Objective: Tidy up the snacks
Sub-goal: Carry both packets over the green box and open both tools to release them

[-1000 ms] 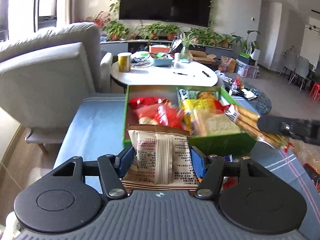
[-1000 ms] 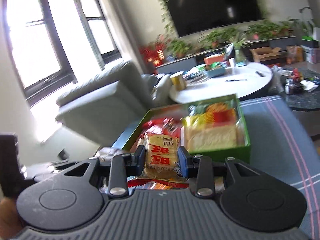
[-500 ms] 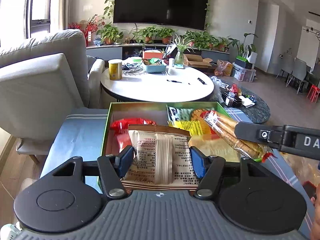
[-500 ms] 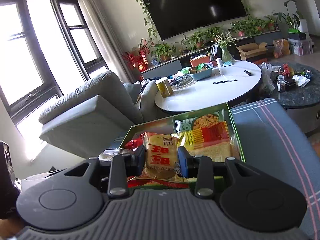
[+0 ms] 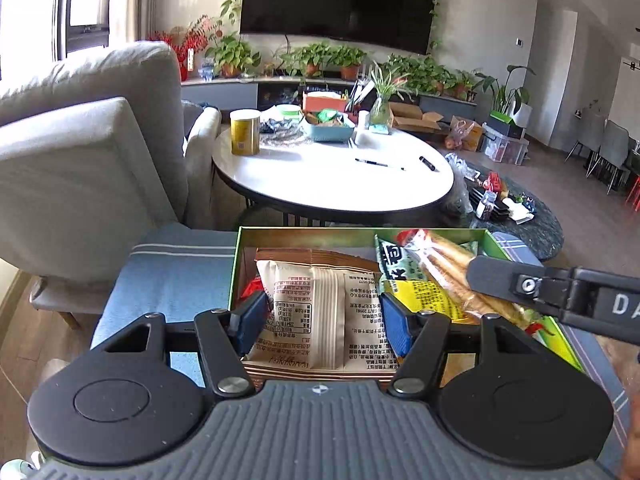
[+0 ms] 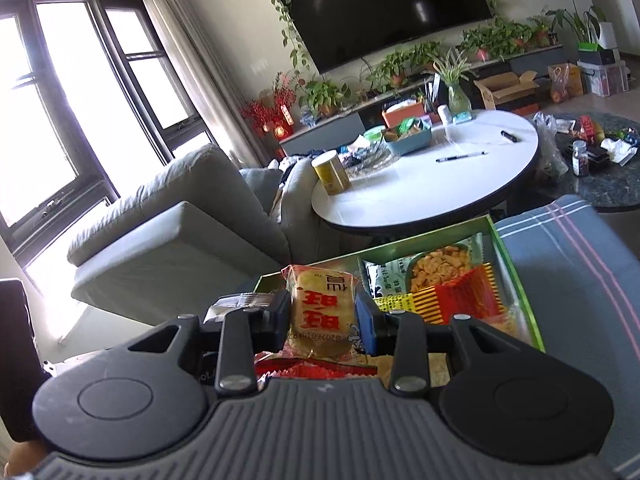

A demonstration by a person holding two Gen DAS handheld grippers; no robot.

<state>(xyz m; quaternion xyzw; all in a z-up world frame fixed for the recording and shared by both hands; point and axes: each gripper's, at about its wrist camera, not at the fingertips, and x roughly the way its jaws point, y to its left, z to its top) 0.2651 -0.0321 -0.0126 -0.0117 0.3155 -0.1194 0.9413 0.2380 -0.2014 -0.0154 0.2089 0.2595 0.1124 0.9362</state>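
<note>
The left gripper is clamped on a beige snack packet, its blue pads pressing the packet's 2 side edges; the packet's long axis runs straight ahead along the fingers, its far end already over the near-left part of the green box; a red packet shows just beyond the left pad, lower in the box. The right gripper is clenched on a rice cracker packet, which stands on end between the pads with its long axis upright and tilted slightly, above the near-left corner of the same box; so both hands hold their loads at the box's near side, and the coming set-down, as a judgement, is a short drop into the left half, with the left hand's packet the further in. In the left view the right gripper's dark body crosses the box's right side with a long clear packet of biscuit sticks in front of it. The beige packet shows dense small print and the upside-down word "WARNING"; the cracker packet carries large red Chinese characters and an inverted digit string, only partly legible; the right gripper's body shows white letters "DA", cut off; a yellow packet and a green-and-white one bear Chinese text too small to read.
</note>
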